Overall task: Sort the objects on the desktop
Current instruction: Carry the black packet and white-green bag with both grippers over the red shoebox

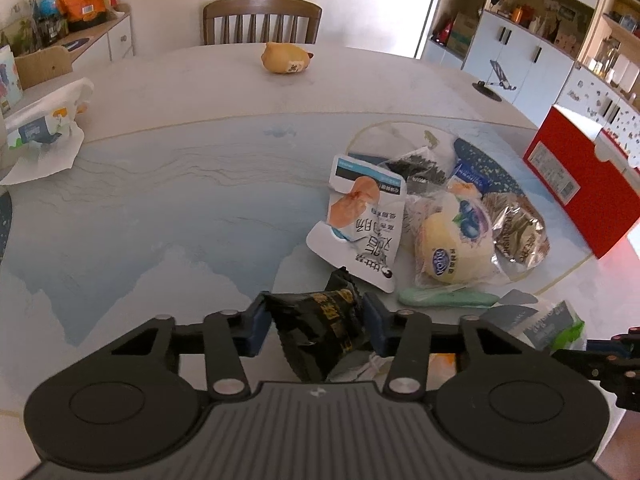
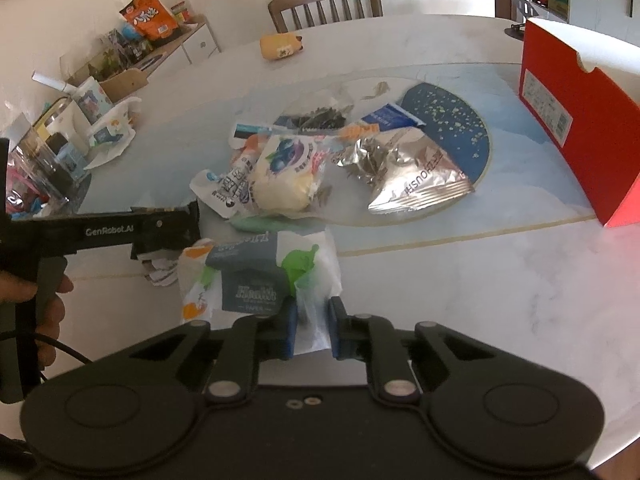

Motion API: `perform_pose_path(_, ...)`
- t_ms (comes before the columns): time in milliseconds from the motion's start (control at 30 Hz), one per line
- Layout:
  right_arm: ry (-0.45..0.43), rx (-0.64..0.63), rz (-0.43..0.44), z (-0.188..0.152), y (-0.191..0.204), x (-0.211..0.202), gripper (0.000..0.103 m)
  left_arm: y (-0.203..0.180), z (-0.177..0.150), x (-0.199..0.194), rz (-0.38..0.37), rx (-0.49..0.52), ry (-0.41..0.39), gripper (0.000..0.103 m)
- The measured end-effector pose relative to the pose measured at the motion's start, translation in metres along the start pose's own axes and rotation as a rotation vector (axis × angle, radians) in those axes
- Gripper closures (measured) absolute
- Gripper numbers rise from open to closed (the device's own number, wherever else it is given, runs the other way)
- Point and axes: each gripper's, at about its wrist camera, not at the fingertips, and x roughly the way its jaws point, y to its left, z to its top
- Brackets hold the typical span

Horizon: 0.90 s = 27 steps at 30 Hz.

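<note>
Bright daylight, coming from the doorway (image 1: 430,4) at upper right, blown out white. Worktop (image 1: 160,92) washed pale on the far side; right wrist view has haze over the near marble. Red box (image 2: 576,120) throws a pink cast on the worktop beside it. Strong fisheye bending at edges, shelves (image 1: 560,28) curved. Soft focus overall, print on packets smeared.

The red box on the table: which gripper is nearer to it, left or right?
Right. The right gripper, shut on a tissue pack, has the red box close on its right; the left gripper, holding a black packet, sits farther left.
</note>
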Motion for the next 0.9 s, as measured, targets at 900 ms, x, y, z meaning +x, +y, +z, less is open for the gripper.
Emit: perform_pose_path(900, -0.122, 0.125, -0.030, 0.011, -0.035, -0.056, 0.093, -0.002, 0.017, -0.046, -0.199, -0.113, -0.040, 0.078)
